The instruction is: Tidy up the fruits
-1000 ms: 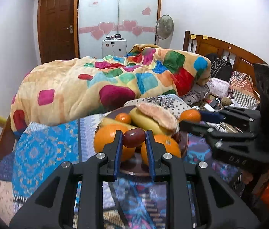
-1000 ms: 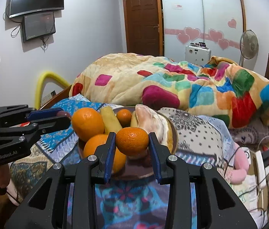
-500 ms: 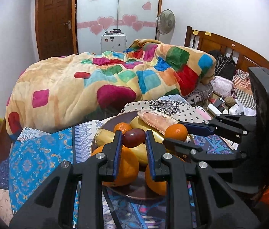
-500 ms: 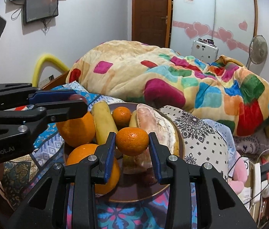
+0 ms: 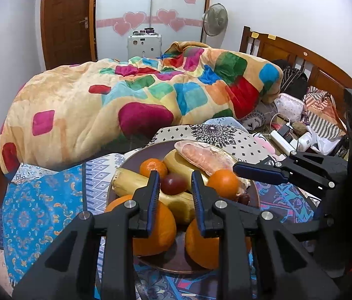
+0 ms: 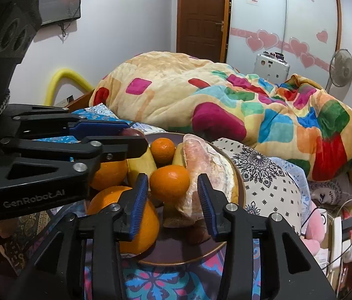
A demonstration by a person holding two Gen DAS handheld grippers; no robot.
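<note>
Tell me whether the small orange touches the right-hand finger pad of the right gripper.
Apart. In the right wrist view, a gap shows between the small orange and that pad, with the wrapped food visible through it.
</note>
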